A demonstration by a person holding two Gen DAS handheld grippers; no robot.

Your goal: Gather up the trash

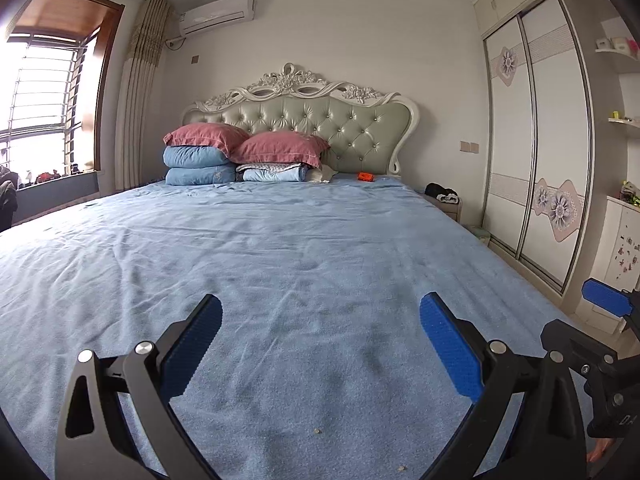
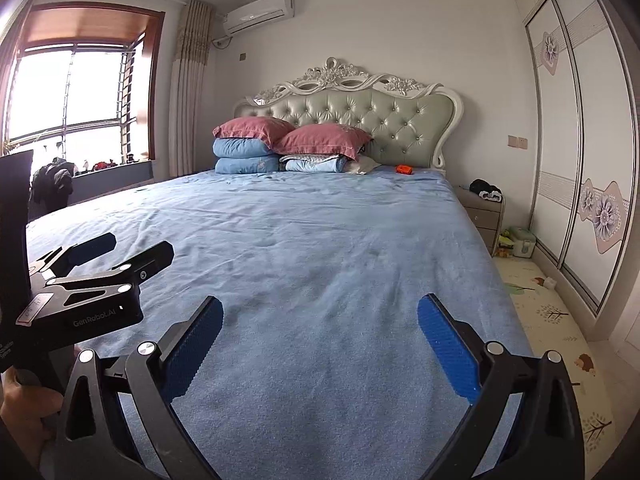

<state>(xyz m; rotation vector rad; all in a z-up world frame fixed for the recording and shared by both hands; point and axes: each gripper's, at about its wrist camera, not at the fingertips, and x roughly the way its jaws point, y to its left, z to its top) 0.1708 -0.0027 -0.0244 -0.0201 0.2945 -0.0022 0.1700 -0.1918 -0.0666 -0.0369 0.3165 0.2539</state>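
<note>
A small orange object (image 1: 365,176) lies on the blue bed sheet (image 1: 280,248) near the headboard, far from both grippers; it also shows in the right wrist view (image 2: 404,169). Two tiny crumbs (image 1: 318,431) lie on the sheet close to my left gripper. My left gripper (image 1: 320,328) is open and empty above the foot of the bed. My right gripper (image 2: 320,328) is open and empty beside it, to the right. Each gripper shows at the edge of the other's view.
Pink pillows (image 1: 276,147) and folded blue quilts (image 1: 198,166) sit stacked at the headboard (image 1: 320,116). A nightstand (image 2: 482,208) with dark items and a wardrobe (image 2: 580,140) stand on the right. A patterned floor mat (image 2: 552,320) runs along the bed's right side.
</note>
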